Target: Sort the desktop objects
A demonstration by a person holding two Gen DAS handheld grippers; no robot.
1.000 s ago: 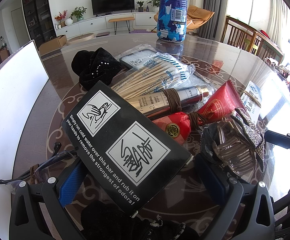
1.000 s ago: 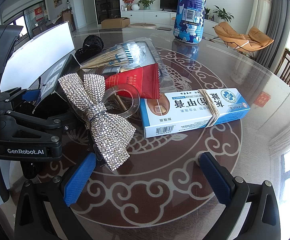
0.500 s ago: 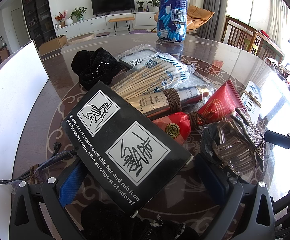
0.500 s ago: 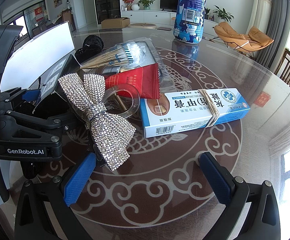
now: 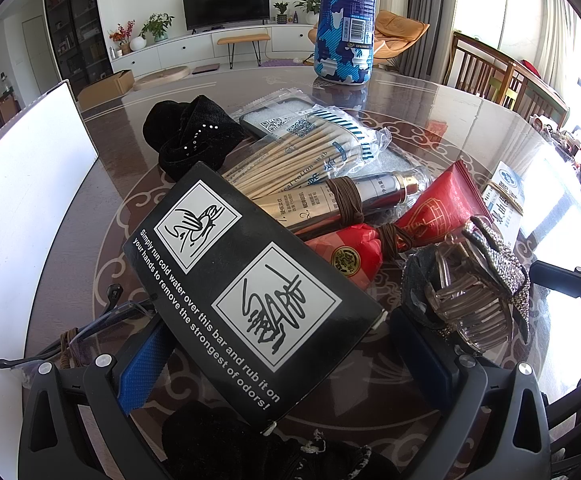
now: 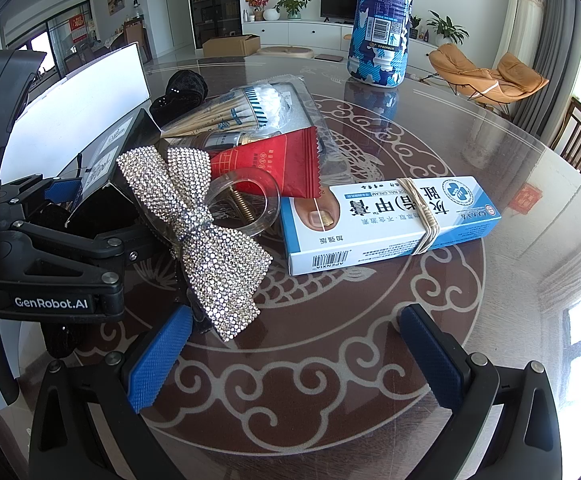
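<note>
**Desktop objects [image 5: 330, 184] heaped on a glass table, one already in hand**

Lie bunched together on a round glass table [image 6: 330, 400], just ahead of both hand-held grippers, none sorted apart yet.

Left gripper [image 5: 278, 326]: spread wide, yet apparently clamped on a black box [image 5: 242, 280] that spans diagonally from pad to pad. Tilts up clear of the table in the right wrist view, so likely gripped rather than resting. Probably taken first because it sits on top of the heap, nearest the fingers.

Beyond the box, straight ahead: a bag of cotton swabs [image 5: 310, 152], a silver bottle [image 5: 354, 200] bound with a brown hair tie, a red tube [image 6: 274, 164] and, further forward and left, a black fabric piece [image 5: 190, 136]. All overlapping, so hard to lift singly.

To the left gripper's right and touching its frame: a rhinestone bow hair clip [image 6: 206, 232]. Low on its left, a pair of glasses [image 5: 90, 324]. Far left, a white board [image 5: 18, 200], perhaps the sorting spot, though not certain.

Right gripper [image 6: 296, 314]: wide apart and empty, hovering low above bare glass. Bow tip just beside its left pad; a blue nail cream box [image 6: 386, 220], ringed by a rubber band, ahead and apart from the heap, an easy next pick.

Far ahead, upright and alone: a tall blue bottle [image 5: 344, 20].
</note>
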